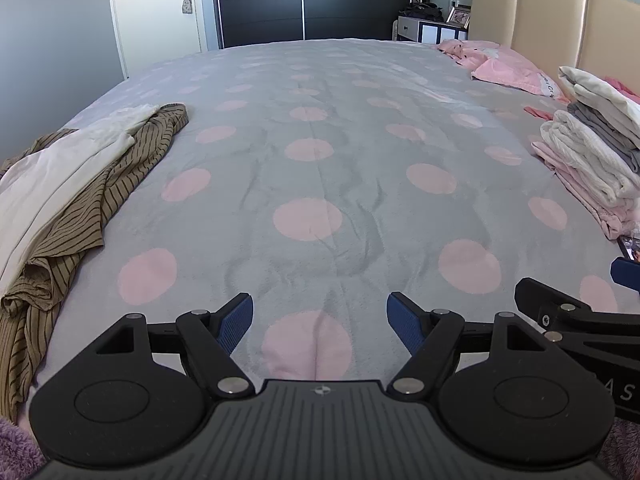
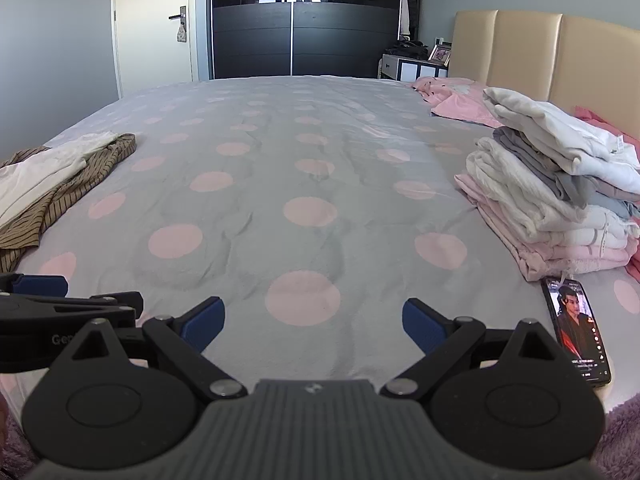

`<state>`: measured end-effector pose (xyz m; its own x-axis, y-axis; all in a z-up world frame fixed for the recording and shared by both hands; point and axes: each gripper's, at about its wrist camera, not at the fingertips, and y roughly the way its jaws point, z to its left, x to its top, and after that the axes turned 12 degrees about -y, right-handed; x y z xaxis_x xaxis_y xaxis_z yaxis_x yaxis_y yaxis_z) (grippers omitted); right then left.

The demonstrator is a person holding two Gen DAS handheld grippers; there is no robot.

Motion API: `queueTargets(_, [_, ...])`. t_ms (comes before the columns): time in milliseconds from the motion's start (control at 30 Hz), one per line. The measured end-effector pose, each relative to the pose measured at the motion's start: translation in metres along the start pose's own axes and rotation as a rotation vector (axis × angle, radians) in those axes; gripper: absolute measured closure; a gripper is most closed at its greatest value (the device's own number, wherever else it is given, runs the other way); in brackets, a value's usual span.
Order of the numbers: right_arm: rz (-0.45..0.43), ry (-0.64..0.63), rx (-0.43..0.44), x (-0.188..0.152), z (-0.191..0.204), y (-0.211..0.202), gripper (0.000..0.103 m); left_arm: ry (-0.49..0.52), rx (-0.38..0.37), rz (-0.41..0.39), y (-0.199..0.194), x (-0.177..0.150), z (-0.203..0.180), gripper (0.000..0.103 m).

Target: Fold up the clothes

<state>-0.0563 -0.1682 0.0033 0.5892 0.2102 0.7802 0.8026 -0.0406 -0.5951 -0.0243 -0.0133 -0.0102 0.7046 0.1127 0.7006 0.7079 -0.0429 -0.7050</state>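
Unfolded clothes lie at the bed's left edge: a brown striped garment (image 1: 80,216) with a white garment (image 1: 60,176) on top, also in the right wrist view (image 2: 60,192). A stack of folded clothes (image 1: 592,160) sits at the right (image 2: 560,200). My left gripper (image 1: 320,320) is open and empty, low over the grey bedspread with pink dots (image 1: 320,128). My right gripper (image 2: 314,320) is open and empty beside it, over the same bedspread (image 2: 304,152).
A lit phone (image 2: 578,332) lies by the folded stack. Pink pillows (image 1: 500,64) lie by the beige headboard (image 2: 540,52). A dark wardrobe (image 2: 296,20), a door (image 2: 156,20) and a nightstand (image 2: 412,66) stand beyond the bed.
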Motion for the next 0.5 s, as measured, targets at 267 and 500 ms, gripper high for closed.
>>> queueTargets(267, [-0.004, -0.010, -0.002, 0.0005, 0.0022, 0.0009, 0.006, 0.013, 0.013, -0.018, -0.0012, -0.0002, -0.0021, 0.031])
queueTargets(500, [0.003, -0.004, 0.018, -0.0020, 0.0007, 0.0045, 0.006, 0.015, 0.008, -0.022, -0.0010, -0.0006, 0.0009, 0.031])
